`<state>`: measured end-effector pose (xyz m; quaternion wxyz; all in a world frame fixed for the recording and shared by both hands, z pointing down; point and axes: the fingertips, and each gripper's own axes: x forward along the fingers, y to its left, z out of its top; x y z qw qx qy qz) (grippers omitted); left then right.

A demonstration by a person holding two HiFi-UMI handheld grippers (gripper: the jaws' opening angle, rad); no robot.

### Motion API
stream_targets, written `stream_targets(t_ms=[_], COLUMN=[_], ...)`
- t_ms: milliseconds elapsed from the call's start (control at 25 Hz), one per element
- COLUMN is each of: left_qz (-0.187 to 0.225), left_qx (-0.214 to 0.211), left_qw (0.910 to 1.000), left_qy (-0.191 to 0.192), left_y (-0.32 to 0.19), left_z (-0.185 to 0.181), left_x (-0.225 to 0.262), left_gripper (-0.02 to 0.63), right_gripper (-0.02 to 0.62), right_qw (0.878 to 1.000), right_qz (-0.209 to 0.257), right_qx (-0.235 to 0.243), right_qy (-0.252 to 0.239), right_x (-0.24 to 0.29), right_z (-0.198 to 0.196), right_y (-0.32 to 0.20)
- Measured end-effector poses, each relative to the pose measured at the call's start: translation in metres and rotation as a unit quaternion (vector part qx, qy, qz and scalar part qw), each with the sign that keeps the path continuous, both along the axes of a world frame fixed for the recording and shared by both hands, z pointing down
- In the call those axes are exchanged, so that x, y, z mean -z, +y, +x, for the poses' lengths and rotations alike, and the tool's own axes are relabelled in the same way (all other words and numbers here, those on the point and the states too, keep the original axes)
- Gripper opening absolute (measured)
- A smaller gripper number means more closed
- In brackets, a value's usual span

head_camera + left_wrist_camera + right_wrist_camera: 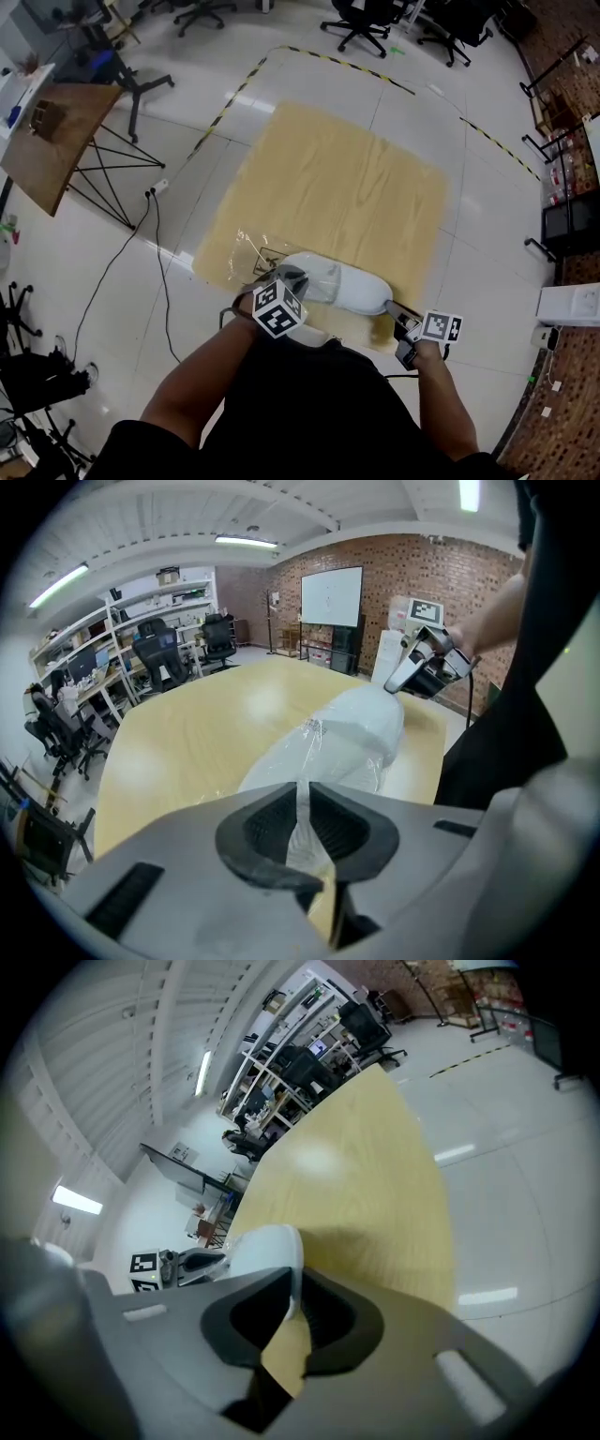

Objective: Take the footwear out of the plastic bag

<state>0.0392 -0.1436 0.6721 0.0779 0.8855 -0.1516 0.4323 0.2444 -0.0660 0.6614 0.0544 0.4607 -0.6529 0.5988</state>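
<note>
A white shoe [347,286] inside a clear plastic bag [251,251] lies at the near edge of a light wooden tabletop [347,178]. My left gripper [295,279] is at the shoe's left end. In the left gripper view its jaws [302,832] are shut on a strip of the bag film, with the shoe [347,738] beyond. My right gripper [398,319] is at the shoe's right end. In the right gripper view its jaws [295,1312] pinch the white edge of the bagged shoe [258,1251]. Each gripper also shows in the other's view: the right gripper [398,682] and the left gripper [202,1262].
The person stands at the table's near edge. A small wooden side table [56,141] stands at the left, with a cable [155,244] on the floor beside it. Office chairs [361,23] stand at the back. A white box [572,305] sits at the right.
</note>
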Motion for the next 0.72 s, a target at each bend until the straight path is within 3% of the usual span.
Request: stream_targets(t_ms=[240, 440, 720], left_qz=[0.005, 0.026, 0.025], left_qx=[-0.032, -0.057, -0.022], left_qw=[0.9993, 0.9969, 0.9962], left_qy=[-0.019, -0.049, -0.080], left_y=[0.002, 0.003, -0.022], left_z=[0.000, -0.001, -0.019], left_x=[-0.008, -0.014, -0.028], left_gripper=[0.034, 0.032, 0.025], right_gripper=[0.038, 0.037, 0.037], right_qw=[1.000, 0.997, 0.995], right_qz=[0.002, 0.021, 0.002], right_qx=[-0.020, -0.070, -0.082], right_qy=[0.015, 0.008, 0.051], right_x=[-0.001, 0.009, 0.006], right_z=[0.037, 0.059, 0.103], right_y=[0.026, 0.034, 0.060])
